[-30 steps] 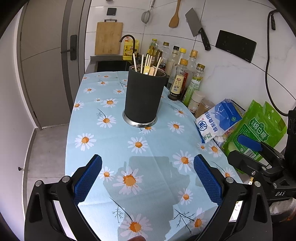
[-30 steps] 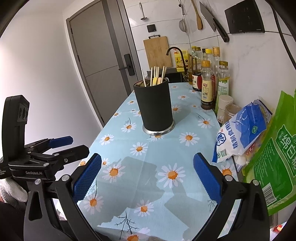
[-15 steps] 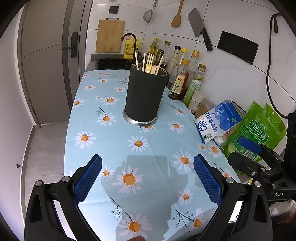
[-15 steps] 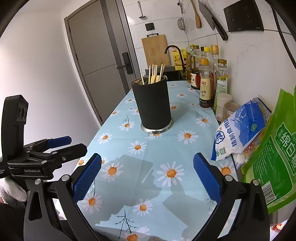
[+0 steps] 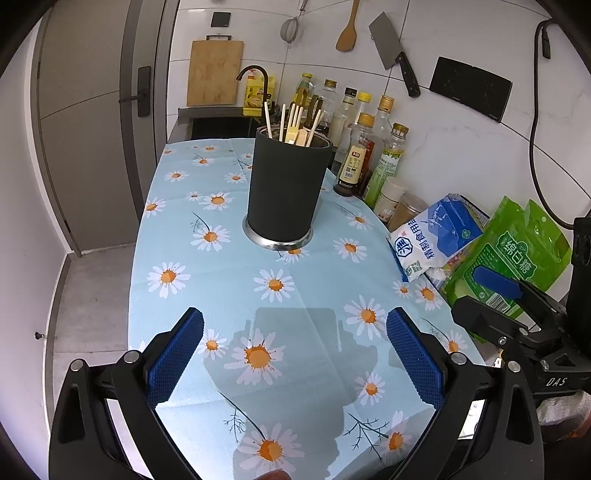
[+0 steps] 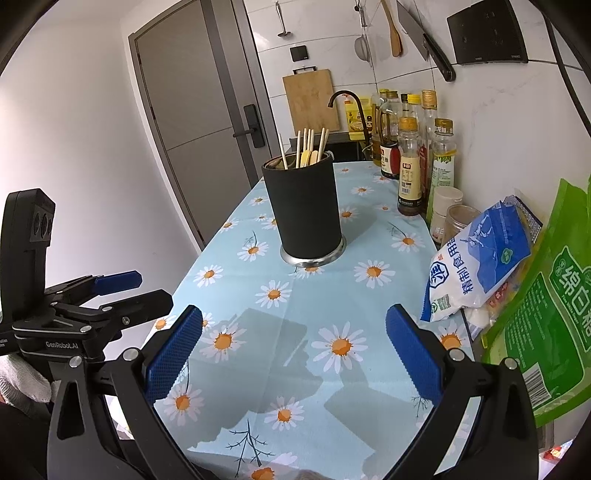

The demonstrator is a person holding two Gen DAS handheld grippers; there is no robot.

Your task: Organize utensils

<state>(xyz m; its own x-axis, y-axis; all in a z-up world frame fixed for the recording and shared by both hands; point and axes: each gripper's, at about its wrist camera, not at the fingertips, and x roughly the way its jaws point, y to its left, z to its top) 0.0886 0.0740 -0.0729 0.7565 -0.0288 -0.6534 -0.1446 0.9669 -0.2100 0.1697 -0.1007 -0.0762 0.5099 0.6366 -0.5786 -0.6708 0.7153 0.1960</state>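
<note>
- The left gripper (image 5: 294, 354), black with blue ribbed pads, hangs low over the near end of the light-blue daisy-print tablecloth (image 5: 229, 295); its jaws are spread wide and nothing lies between them.
- The right gripper (image 6: 293, 352), of the same build, also hangs over the near end of the cloth, jaws spread wide and holding nothing; in the left wrist view it shows at about 4 o'clock, in the right wrist view the left one shows at about 8 o'clock.
- At about 3 o'clock from the grippers, along the wall side, a green plastic bag with white lettering (image 6: 546, 314) stands just beside a blue-and-white salt bag (image 6: 476, 266) that leans against it.
- Further on, at 12 o'clock, the black cylindrical utensil holder on a shiny metal base (image 5: 288, 192) stands upright on the cloth, well apart from both grippers.
- Pale wooden chopsticks and yellowish utensil handles (image 5: 295, 125) stick up out of its top.
- At about 1 o'clock from the holder, a row of oil and sauce bottles with yellow caps (image 5: 369, 155) stands against the white wall.
- Farthest off, a wooden cutting board (image 5: 214, 72), a wooden spatula (image 5: 349, 27) and a steel cleaver with a black handle (image 5: 393, 55) hang on the wall.
</note>
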